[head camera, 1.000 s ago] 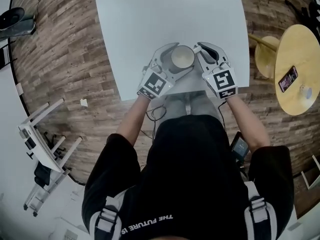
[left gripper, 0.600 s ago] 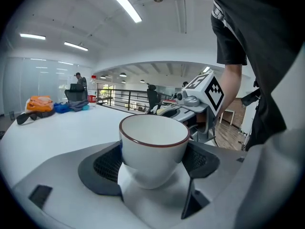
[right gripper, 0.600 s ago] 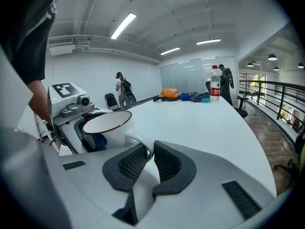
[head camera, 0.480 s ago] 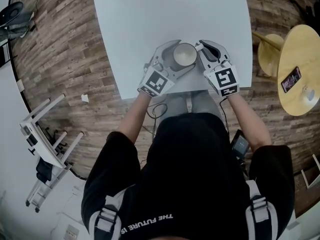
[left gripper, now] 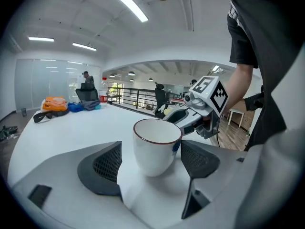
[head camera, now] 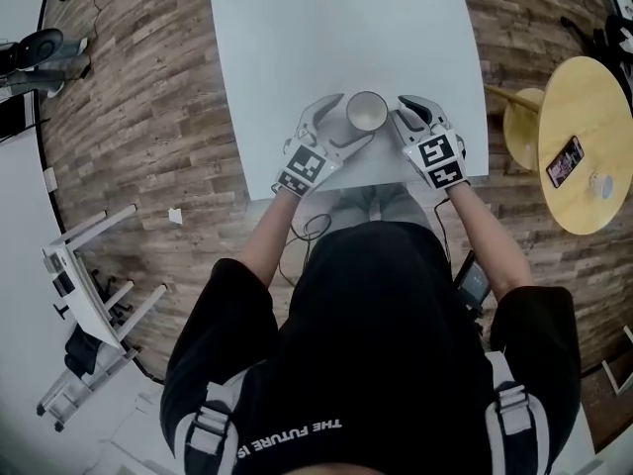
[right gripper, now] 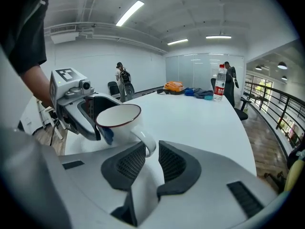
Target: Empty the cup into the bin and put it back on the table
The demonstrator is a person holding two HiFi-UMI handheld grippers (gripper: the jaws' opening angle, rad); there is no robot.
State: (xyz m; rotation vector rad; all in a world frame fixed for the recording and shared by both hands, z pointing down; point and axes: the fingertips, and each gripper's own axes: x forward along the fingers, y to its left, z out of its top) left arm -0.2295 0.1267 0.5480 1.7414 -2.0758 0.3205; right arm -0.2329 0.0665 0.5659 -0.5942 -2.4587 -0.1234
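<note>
1. While the white cup (head camera: 367, 112) stands upright near the front edge of the white worktop (head camera: 336, 28), a gripper sits on each side of it;
2. the left gripper (left gripper: 151, 152) has its jaws spread wide, one on either side of the cup's body;
3. the right gripper (right gripper: 151, 151) has its jaws drawn close, pinching the cup's handle at their tips.

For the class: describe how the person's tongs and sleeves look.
The left tongs and right tongs are pale grey shells with black meshed pads. Each bears a cube of black-and-white square markers. The sleeves are short and black.
</note>
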